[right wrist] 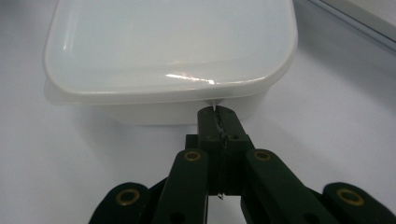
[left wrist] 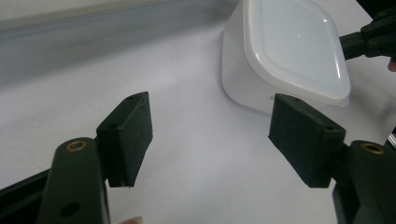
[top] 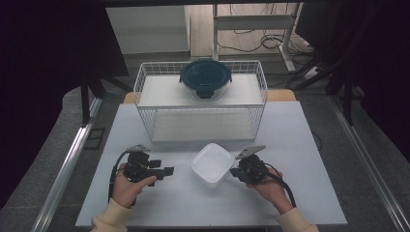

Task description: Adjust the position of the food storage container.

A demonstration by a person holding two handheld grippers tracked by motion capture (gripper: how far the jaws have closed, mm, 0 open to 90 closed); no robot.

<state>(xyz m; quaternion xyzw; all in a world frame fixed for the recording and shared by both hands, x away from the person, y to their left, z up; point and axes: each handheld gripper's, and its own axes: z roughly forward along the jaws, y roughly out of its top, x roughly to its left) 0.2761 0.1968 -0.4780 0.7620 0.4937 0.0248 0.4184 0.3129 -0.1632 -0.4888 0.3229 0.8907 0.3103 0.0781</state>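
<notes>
Box (top: 212, 165) — white, lid on, sits on table (top: 309, 145) near middle, in front of wire rack (top: 145, 104). Right gripper (top: 237, 171) at box's right side, jaws pressed together, tip at lid edge, maybe pinching small tab. Left gripper (top: 168, 170) waits left of box, jaws apart, nothing inside. Step looks like getting hold of box. Next — left must close in, steady it.

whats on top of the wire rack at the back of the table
A round container with a dark blue lid sits on the top shelf of the white wire rack. The lid covers it, so its contents cannot be seen.
</notes>
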